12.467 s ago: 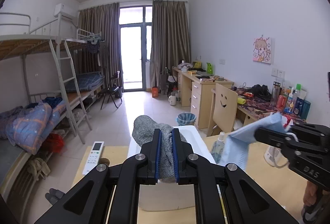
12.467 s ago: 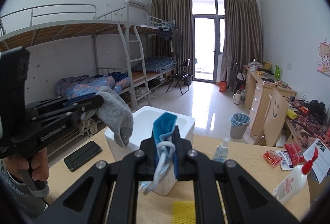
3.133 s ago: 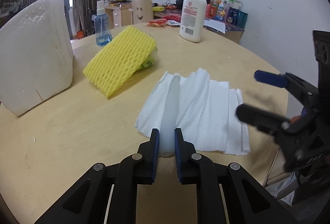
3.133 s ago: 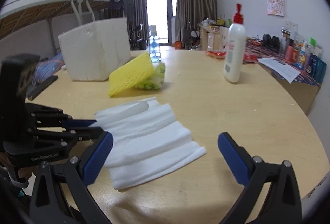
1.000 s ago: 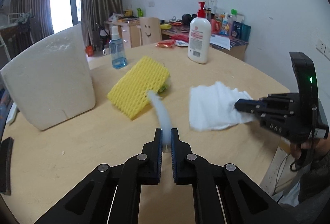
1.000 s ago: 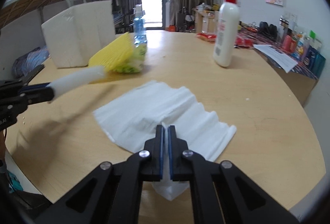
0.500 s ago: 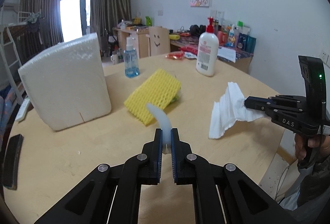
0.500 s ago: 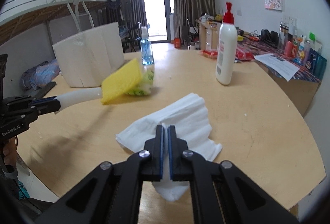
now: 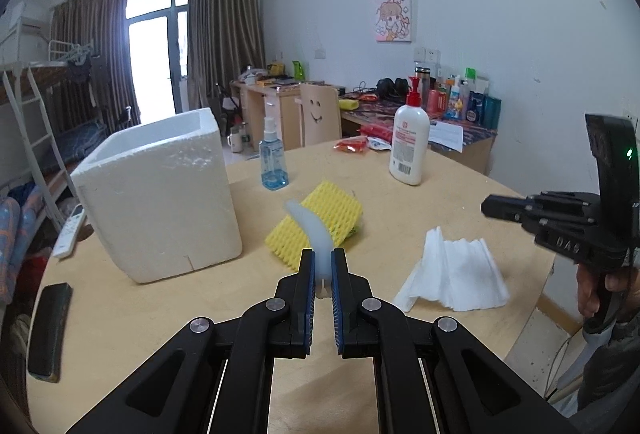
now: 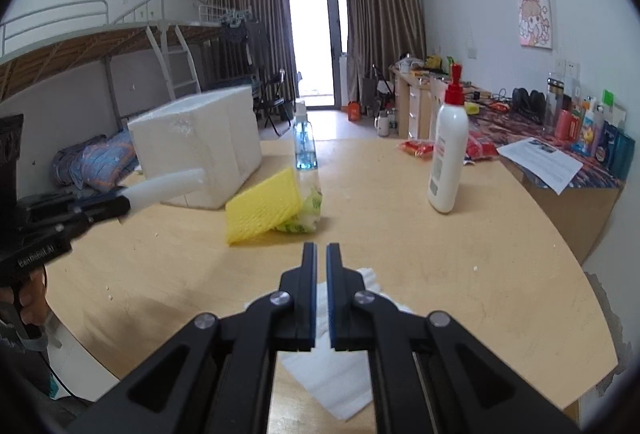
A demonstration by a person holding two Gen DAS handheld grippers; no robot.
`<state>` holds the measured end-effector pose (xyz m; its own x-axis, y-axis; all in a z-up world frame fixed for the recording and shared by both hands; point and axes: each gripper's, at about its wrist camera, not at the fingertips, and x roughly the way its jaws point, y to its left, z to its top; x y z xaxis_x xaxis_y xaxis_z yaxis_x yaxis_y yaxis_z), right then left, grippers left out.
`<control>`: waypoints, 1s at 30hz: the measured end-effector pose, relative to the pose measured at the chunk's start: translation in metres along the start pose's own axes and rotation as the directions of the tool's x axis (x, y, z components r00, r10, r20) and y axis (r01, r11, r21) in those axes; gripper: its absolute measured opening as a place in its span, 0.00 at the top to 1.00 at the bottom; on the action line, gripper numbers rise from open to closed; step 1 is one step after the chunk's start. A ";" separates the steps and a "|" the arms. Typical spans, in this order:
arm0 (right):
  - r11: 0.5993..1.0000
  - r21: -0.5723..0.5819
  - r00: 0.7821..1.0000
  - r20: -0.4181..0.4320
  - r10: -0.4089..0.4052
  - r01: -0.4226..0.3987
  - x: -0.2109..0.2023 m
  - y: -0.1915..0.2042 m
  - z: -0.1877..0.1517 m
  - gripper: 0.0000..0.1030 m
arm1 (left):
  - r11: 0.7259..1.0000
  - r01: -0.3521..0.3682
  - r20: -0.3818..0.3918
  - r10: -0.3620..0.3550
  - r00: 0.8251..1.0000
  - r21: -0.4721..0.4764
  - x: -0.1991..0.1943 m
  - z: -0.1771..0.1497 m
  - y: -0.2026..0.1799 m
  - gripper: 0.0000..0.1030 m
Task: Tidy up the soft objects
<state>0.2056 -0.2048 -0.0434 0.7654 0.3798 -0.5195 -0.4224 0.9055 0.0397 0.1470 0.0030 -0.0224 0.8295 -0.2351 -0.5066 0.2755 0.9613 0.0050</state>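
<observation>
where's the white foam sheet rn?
The white foam sheet lies crumpled on the round wooden table, right of the yellow foam net sleeve in the left wrist view, just below the right gripper, which holds nothing.

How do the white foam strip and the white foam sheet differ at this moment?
The white foam strip is narrow and curved; the white foam sheet is broad and pleated. The strip is clamped in the left gripper and held above the table; the sheet lies crumpled on the table, free of the right gripper, whose jaws are nearly closed with nothing between them. Both are white, soft foam.
</observation>
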 end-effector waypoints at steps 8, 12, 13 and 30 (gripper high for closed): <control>0.999 0.047 0.996 -0.085 0.002 0.002 0.029 0.002 -0.019 0.25 | 1.000 0.000 -0.009 0.000 1.000 -0.012 0.002 -0.003 0.004 0.92; 1.000 0.020 0.990 -0.138 -0.020 0.023 0.047 0.010 -0.027 0.25 | 1.000 0.005 -0.017 -0.005 1.000 -0.019 0.006 -0.005 0.006 0.92; 0.999 0.017 0.988 -0.149 -0.027 0.030 0.052 0.011 -0.029 0.25 | 1.000 0.005 -0.018 -0.005 1.000 -0.020 0.007 -0.005 0.006 0.92; 0.996 0.037 0.967 -0.246 -0.068 0.079 0.071 0.008 -0.043 0.33 | 0.999 -0.008 -0.040 0.006 0.999 -0.051 0.013 -0.012 0.018 0.92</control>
<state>0.2354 -0.1783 -0.1168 0.6490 0.2592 -0.7153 -0.3422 0.9392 0.0299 0.1567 0.0194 -0.0388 0.8112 -0.2236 -0.5403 0.2438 0.9692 -0.0350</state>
